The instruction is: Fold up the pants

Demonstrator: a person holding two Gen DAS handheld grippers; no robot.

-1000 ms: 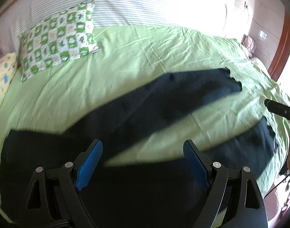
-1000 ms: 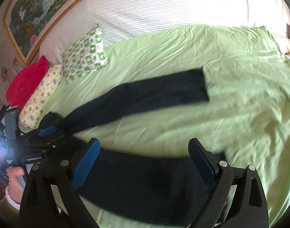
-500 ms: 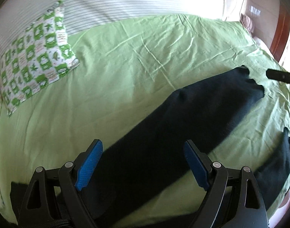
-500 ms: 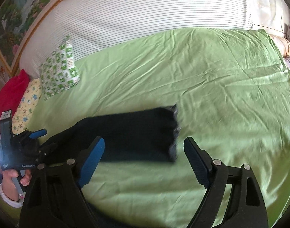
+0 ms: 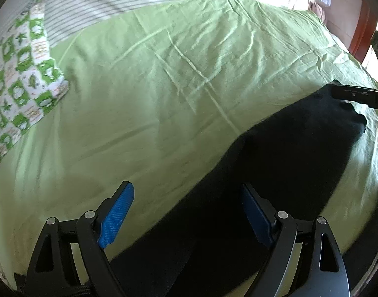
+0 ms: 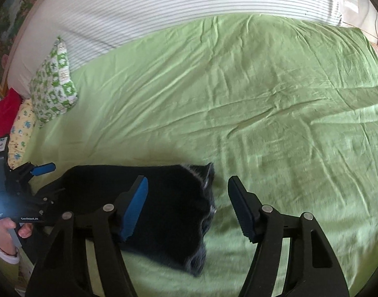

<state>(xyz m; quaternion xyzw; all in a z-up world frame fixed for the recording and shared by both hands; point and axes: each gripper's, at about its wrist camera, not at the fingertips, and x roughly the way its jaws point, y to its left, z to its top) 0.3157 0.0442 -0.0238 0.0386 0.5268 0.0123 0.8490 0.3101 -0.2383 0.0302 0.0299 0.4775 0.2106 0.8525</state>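
Black pants point(image 5: 275, 168) lie on the green bedsheet point(image 5: 151, 94). In the left wrist view one leg runs from the bottom centre up to the right. My left gripper point(image 5: 186, 212) is open and empty above the leg's upper part. In the right wrist view the leg's hem end point(image 6: 174, 203) lies just in front of my right gripper point(image 6: 187, 205), which is open and empty; its left finger is over the cloth. The right gripper's tip shows in the left wrist view point(image 5: 355, 95) over the hem. The left gripper shows at the left of the right wrist view point(image 6: 28, 188).
A green-and-white patterned pillow point(image 5: 18, 74) lies at the far left, also in the right wrist view point(image 6: 54, 86). A yellow pillow point(image 6: 20, 128) and a red cushion point(image 6: 3, 113) lie beside it. A striped white sheet point(image 6: 164, 7) covers the bed's far side. A wooden frame point(image 5: 362, 24) stands at far right.
Both grippers have moved forward and lower over the bed. The pants leg now sits closer under each gripper, and the right gripper has reached the hem end. Both stay open.
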